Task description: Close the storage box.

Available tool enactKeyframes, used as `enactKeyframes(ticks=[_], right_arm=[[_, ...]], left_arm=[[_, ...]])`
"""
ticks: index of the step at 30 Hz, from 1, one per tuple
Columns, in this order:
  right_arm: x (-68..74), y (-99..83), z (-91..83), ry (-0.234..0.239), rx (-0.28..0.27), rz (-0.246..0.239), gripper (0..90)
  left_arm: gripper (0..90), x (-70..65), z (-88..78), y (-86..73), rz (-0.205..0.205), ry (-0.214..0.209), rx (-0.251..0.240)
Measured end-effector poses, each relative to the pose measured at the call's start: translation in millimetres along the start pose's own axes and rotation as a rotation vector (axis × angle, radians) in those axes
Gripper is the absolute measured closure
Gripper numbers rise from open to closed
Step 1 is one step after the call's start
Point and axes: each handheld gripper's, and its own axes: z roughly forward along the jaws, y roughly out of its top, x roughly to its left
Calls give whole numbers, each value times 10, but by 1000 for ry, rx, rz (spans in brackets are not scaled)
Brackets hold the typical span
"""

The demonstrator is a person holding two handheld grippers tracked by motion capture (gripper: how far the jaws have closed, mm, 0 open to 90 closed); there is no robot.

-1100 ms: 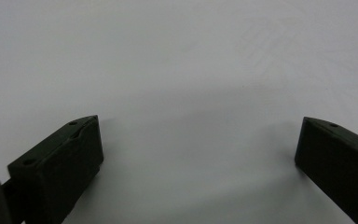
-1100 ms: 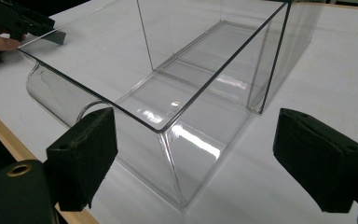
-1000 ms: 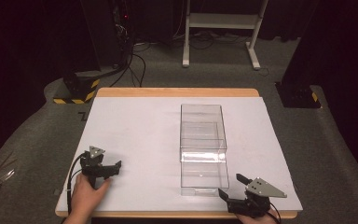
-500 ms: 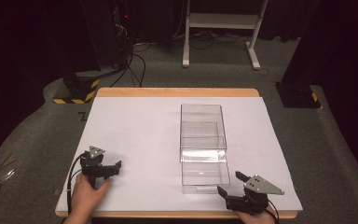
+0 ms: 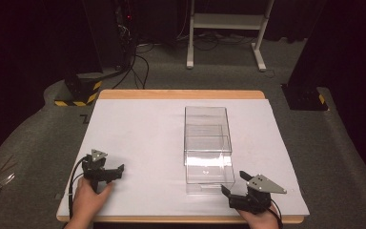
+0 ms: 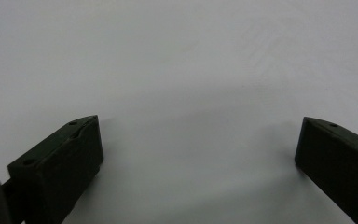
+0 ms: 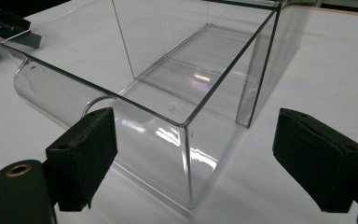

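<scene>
Two grippers waiting by a clear plastic box

The clear plastic box [image 5: 208,143] is sitting on the white tabletop [image 5: 138,124]. The right gripper [image 5: 236,187] is pointing at its near corner, fingers wide apart, holding nothing. The left gripper [image 5: 116,171] is lying well left of the box, fingers wide apart, holding nothing.

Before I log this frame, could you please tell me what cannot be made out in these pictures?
- Clear plastic drawer box: in the high view its transparent walls blur where the drawer ends and the sleeve begins.
- Right gripper: in the high view its grey plate covers the jaw roots.
- Left gripper: its own view faces bare white table cover, so its place on the table is unreadable there.
</scene>
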Motion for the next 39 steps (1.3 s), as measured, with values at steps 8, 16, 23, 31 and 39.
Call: enactKeyframes(ticks=[8,16,23,31,39], right_arm=[[-55,31,56,-17,4,10,140],[-68,53,112,-19,16,2,141],[-86,95,192,-30,17,4,144],[-89,156,302,-37,16,9,144],[-125,182,358,-45,12,13,143]], left_arm=[[11,-1,-1,0,1,1,0],[11,-1,0,0,0,1,0],[11,-1,0,0,0,1,0],[11,0,-1,0,0,0,1],[11,0,-1,0,0,-1,1]])
